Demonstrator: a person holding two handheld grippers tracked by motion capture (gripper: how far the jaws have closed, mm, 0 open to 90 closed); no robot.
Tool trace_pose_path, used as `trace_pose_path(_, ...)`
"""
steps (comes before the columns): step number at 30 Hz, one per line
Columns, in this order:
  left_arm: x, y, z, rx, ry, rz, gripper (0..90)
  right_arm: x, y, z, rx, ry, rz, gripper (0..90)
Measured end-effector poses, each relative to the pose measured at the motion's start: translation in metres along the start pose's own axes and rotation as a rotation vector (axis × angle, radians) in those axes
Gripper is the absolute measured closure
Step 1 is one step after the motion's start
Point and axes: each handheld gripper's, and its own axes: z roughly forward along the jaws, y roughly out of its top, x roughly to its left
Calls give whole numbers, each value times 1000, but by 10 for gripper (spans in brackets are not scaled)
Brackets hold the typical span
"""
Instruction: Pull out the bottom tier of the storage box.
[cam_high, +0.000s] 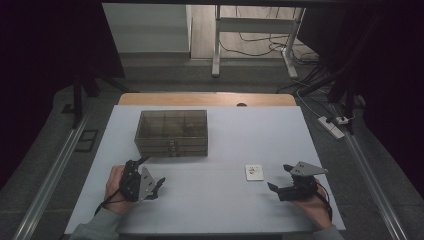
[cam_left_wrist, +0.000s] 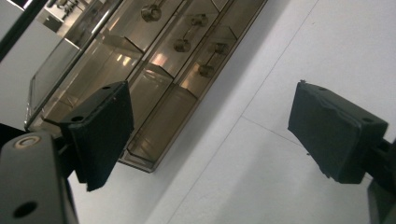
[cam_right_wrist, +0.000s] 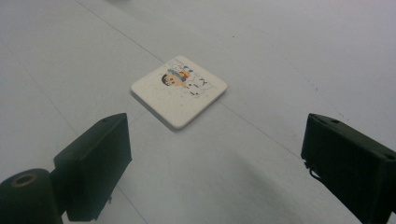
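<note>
A smoky clear drawer box (cam_high: 172, 132) stands on the white table (cam_high: 215, 200) at the back left; in the left gripper view the drawer box (cam_left_wrist: 154, 60) shows its drawer fronts with small knobs. My left gripper (cam_high: 152, 182) rests near the front left, open, with nothing between its jaws; it is seen close up as the left gripper (cam_left_wrist: 210, 135). A small white square tile (cam_high: 254, 172) with a cartoon print lies right of centre. My right gripper (cam_high: 281, 177) sits just right of the tile, open and empty. The right gripper (cam_right_wrist: 215, 163) points at the tile (cam_right_wrist: 179, 90) lying flat ahead.
A wooden strip (cam_high: 207, 99) edges the table's far side. A metal rail (cam_high: 50, 180) runs along the floor at the left. A power strip (cam_high: 332, 126) and cables lie on the floor at the right, beyond a white frame (cam_high: 255, 37).
</note>
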Motion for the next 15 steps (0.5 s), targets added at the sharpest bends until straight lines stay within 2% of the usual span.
trace_pose_path(15,-5,2,2,-13,53,71,144,1,0,1,6,-2,-6,81)
